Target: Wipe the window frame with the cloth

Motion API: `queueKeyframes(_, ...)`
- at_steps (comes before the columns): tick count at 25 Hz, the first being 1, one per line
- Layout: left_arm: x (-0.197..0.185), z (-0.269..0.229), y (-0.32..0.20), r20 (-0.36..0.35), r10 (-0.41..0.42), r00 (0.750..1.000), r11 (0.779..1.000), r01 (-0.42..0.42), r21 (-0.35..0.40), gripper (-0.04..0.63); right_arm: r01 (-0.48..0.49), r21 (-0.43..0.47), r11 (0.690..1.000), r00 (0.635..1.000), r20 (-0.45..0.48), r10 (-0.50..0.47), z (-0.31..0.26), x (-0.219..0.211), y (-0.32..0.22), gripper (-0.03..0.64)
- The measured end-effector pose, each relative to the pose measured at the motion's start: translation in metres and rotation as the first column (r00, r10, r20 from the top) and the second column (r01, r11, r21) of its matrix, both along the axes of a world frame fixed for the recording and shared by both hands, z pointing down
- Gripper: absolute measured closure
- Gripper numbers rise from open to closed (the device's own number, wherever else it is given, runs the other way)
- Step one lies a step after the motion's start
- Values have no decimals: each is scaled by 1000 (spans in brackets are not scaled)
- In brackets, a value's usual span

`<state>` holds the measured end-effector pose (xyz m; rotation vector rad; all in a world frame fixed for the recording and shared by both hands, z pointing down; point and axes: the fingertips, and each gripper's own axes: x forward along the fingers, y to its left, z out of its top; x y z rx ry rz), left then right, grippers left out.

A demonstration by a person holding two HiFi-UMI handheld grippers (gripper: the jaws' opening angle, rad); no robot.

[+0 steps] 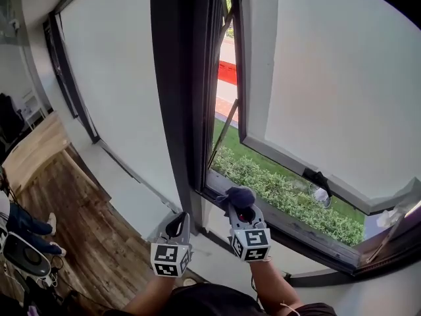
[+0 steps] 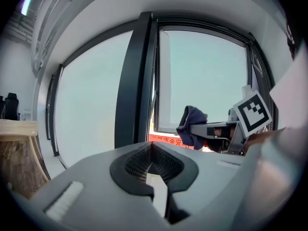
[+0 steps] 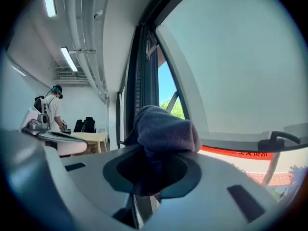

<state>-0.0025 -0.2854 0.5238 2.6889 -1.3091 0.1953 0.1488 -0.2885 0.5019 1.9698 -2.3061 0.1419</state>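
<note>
Here right tongs [image 1: 239,205] clamp cloth [image 3: 166,126], seemingly against window frame [image 1: 296,226]

The cloth [image 1: 238,195] sits between the jaws of the right gripper [image 1: 242,206], at the lower rail of the window frame [image 1: 296,224], near its left corner. The left gripper [image 1: 176,228] is just left of it, below the rail. The open sash [image 1: 316,78] hangs above, and a hedge [image 1: 276,189] lies outside beyond the rail.

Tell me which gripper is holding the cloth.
The right gripper: its jaws are shut on the dark cloth, while the left gripper is shut, empty.
</note>
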Motion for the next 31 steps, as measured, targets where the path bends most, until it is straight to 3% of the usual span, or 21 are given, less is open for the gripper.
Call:
queueKeyframes(7, 13, -5, 1, 8, 33, 999, 999, -33, 19, 589, -68, 98, 993, 997, 32, 65, 1, 11, 46, 537)
queueKeyframes(31, 11, 1, 6, 8, 14, 1000, 1000, -14, 2, 589, 4, 81, 997, 999, 39, -7, 4, -5, 42, 538)
